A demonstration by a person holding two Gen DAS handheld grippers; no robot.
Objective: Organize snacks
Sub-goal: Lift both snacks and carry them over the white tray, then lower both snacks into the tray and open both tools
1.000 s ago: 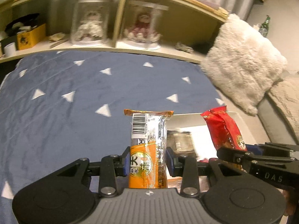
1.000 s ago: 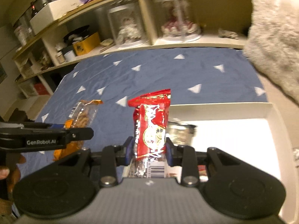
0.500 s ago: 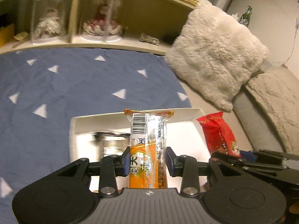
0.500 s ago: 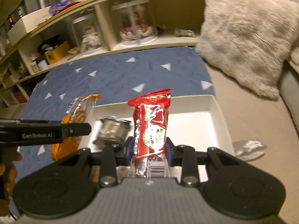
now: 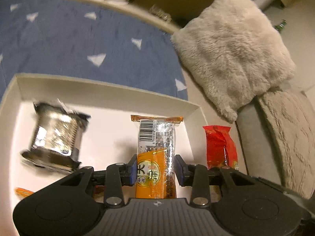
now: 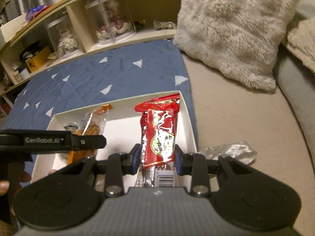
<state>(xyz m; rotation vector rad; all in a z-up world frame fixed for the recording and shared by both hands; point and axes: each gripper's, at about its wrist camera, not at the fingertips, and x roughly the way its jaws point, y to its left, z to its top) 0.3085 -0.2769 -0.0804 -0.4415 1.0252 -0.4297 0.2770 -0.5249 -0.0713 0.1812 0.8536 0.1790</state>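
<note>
- Left wrist view: left claw (image 5: 156,169) clamps orange snack packet (image 5: 155,157), barcode uppermost, over white box (image 5: 102,93).
- Right claw (image 6: 157,157) grips red snack packet (image 6: 160,129); "GenRobot.AI" on the other claw's finger.

- My right gripper (image 6: 156,157) squeezes a red snack pack (image 6: 159,133) between its jaws.
- The pack sticks up over the right end of a white box (image 6: 189,122).
- On the left, my left gripper (image 6: 86,141) holds an orange snack pack (image 6: 92,125) over the box.
- The box sits on a blue blanket (image 6: 98,76) with white triangles.
- A fluffy pillow (image 6: 232,31) is behind it.
- A crinkly clear wrapper (image 6: 230,151) lies beside the box.
</note>
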